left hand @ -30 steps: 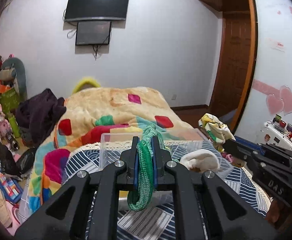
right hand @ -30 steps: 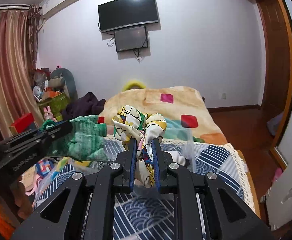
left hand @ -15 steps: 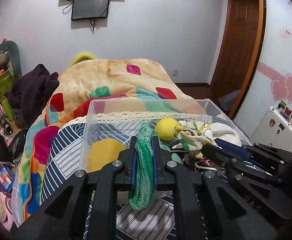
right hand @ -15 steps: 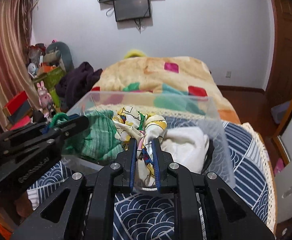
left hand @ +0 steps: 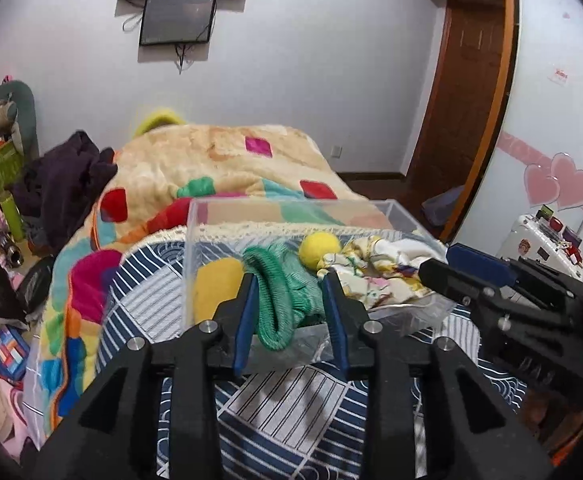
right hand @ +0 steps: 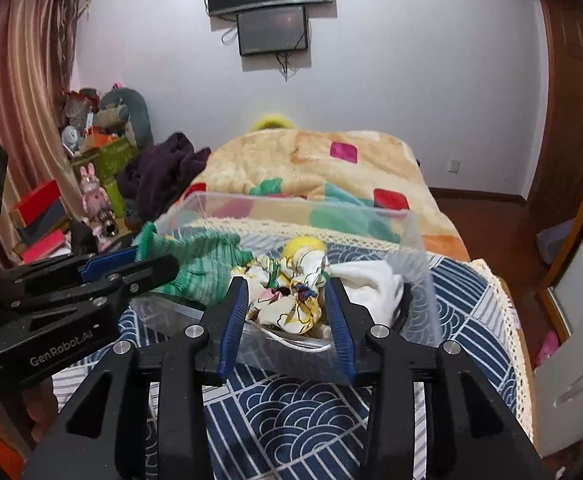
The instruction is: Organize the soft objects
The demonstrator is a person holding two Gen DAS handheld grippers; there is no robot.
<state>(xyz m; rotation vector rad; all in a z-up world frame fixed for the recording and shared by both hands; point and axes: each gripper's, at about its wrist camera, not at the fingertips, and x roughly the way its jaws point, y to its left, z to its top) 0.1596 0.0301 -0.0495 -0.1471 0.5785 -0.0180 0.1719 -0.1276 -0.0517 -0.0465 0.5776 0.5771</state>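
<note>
The left gripper (left hand: 291,308) is standing with its jaws wide apart in the lower middle of the left wrist view. The green knitted cloth (left hand: 281,298) is lying loose between them and is hanging over the near wall of the clear plastic box (left hand: 195,240). The right gripper (right hand: 287,312) is also holding its jaws apart, in the lower middle of the right wrist view, and the patterned white cloth (right hand: 287,304) is resting between them inside the box, not pinched. Just behind this cloth a yellow ball (right hand: 303,246) is lying, and to the right of it a plain white cloth (right hand: 371,280) is filling the right part of the box. The box is sitting on a blue and white bedcover (right hand: 291,412). Behind it, in the middle of the frame, a colourful blanket (right hand: 311,164) is covering the bed. Two dark screens (right hand: 271,8) are hanging on the wall at the top.
</note>
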